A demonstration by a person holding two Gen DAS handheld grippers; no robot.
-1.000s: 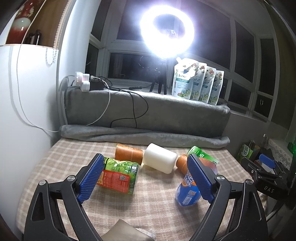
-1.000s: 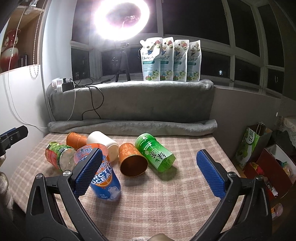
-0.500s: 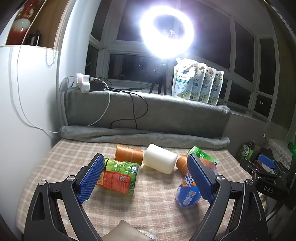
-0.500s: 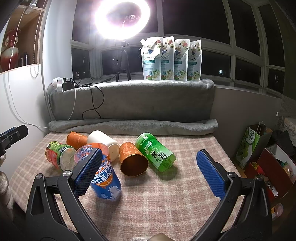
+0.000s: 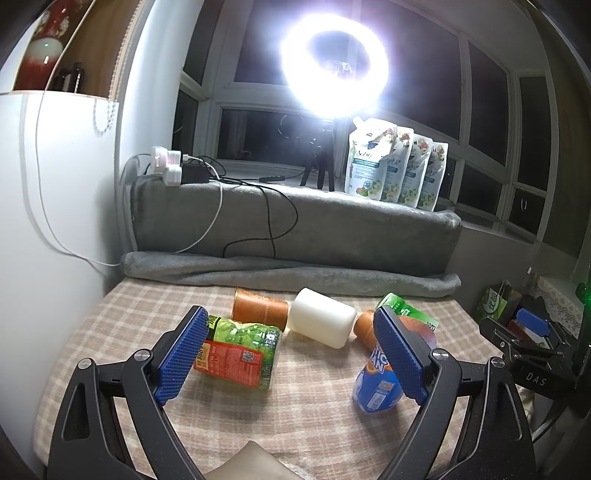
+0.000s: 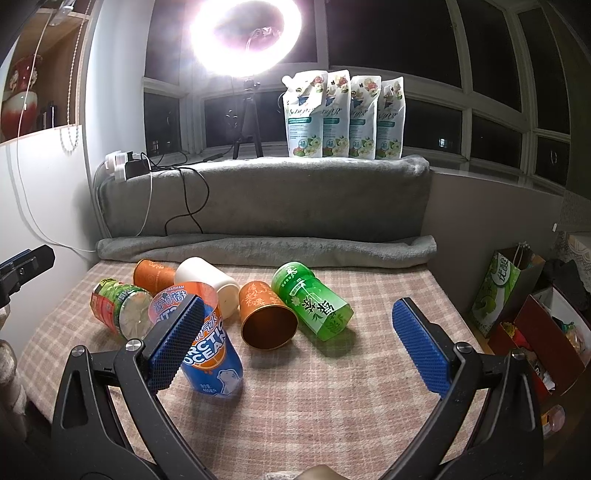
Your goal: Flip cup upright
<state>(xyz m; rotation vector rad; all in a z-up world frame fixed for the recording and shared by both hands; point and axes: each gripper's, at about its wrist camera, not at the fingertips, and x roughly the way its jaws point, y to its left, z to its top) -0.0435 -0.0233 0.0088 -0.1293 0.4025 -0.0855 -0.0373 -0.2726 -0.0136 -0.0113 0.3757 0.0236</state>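
Note:
Several cups lie on a checked cloth (image 6: 332, 406). A blue "Arctic Ocean" cup (image 6: 207, 343) stands upright, mouth up; it also shows in the left wrist view (image 5: 380, 380). On their sides lie a green cup (image 6: 314, 301), an orange cup (image 6: 264, 315), a white cup (image 6: 208, 278), a second orange cup (image 6: 151, 273) and a green-and-red cup (image 6: 116, 306). My right gripper (image 6: 295, 347) is open and empty, its left pad just in front of the blue cup. My left gripper (image 5: 291, 358) is open and empty, near the green-and-red cup (image 5: 240, 349).
A rolled grey blanket (image 6: 266, 251) borders the far edge of the cloth below a padded sill with refill pouches (image 6: 343, 114) and a ring light (image 6: 240, 33). Cables and a power strip (image 5: 173, 168) are at the left. Bags and boxes (image 6: 535, 314) stand on the floor to the right.

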